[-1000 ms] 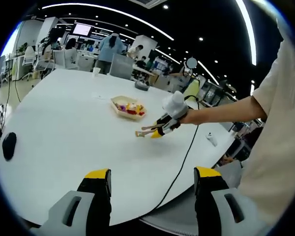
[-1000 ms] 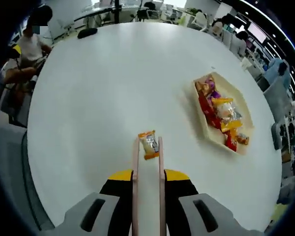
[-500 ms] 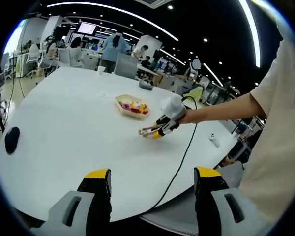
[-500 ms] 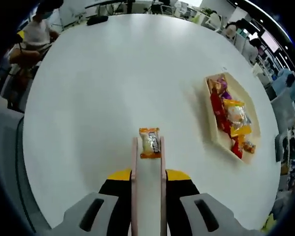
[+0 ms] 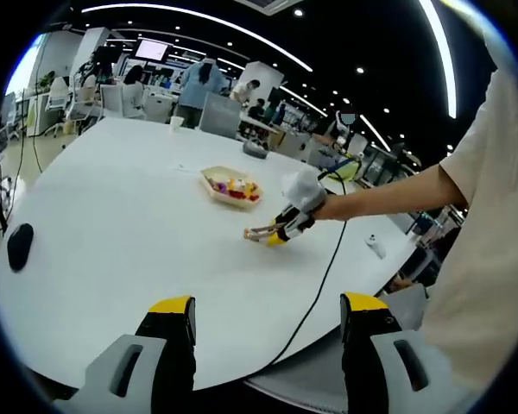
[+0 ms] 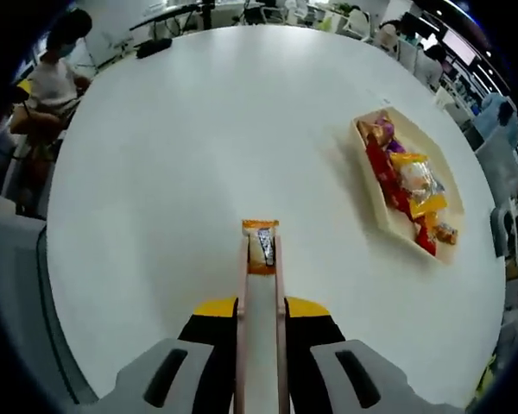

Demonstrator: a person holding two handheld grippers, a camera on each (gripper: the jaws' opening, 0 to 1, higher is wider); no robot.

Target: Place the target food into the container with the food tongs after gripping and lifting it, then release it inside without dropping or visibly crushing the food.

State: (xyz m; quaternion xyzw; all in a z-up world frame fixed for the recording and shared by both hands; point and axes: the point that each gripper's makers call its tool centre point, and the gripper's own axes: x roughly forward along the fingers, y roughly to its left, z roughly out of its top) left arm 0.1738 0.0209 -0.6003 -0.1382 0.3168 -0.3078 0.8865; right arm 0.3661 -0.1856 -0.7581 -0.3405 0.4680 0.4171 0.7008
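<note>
1. Table: white, round, takes up most of the right gripper view; in the left gripper view it spans the frame's middle. A dark mouse-like item sits at left edge there; we can't tell exactly what it is.
2. Container: pale hexagonal tray, right of centre in the right gripper view, already holding assorted wrapped snacks; well apart from the tong tips. In the left gripper view it lies just above centre.
3. Right gripper: bottom centre, yellow-tipped jaws squeezing the pink food tongs, arms nearly parallel w/ a narrow gap. Seen from the left gripper view it sits right of centre.
4. Left gripper: bottom of its view, jaws spread wide, holding nothing.
5. Snack packet: small orange/white wrapper, centre frame, pinched betw. tong tips. We judge it light, crinkly, slippery film; contents prob. crushable. Best hold is across the flat mid-body, light pressure. Whether it is clear of the table we can't tell.
</note>
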